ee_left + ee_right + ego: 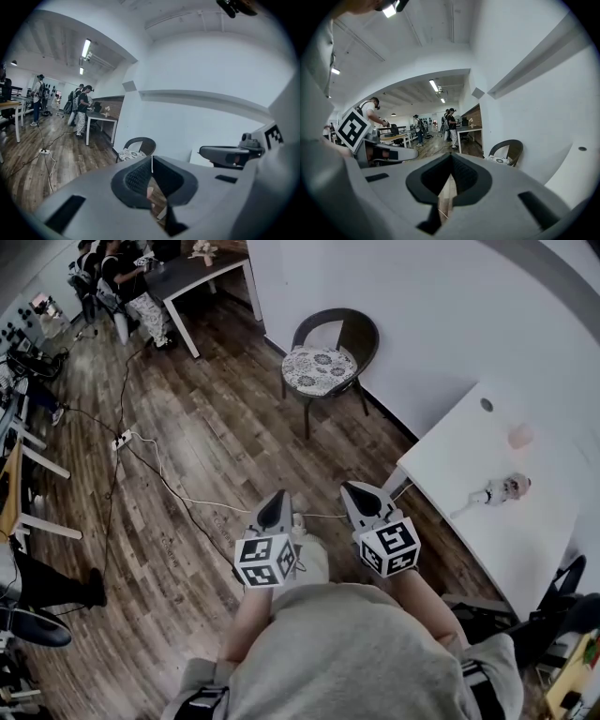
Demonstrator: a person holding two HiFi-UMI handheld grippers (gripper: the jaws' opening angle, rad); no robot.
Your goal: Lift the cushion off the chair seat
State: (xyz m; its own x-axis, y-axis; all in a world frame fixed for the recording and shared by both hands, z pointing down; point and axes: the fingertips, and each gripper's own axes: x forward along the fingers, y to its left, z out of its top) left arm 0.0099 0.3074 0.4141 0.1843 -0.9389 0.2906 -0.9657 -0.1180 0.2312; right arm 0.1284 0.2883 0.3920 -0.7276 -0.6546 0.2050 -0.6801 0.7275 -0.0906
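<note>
A dark round-backed chair (334, 337) stands against the white wall across the wooden floor. A patterned cushion (320, 370) lies on its seat. Both grippers are held side by side near my body, well short of the chair. The left gripper (274, 511) and the right gripper (361, 494) are shut with nothing between their jaws. In the left gripper view the chair (142, 145) and cushion (130, 154) show small, just above the shut left gripper (152, 160). In the right gripper view the chair (509, 150) and cushion (499, 160) sit to the right of the shut right gripper (451, 160).
A white table (469, 521) stands at the right with a pink cup (521, 436) and a small figure (502, 489) on it. Cables (159, 479) and a power strip (121, 439) lie on the floor at left. People stand at a white desk (192, 276) far back.
</note>
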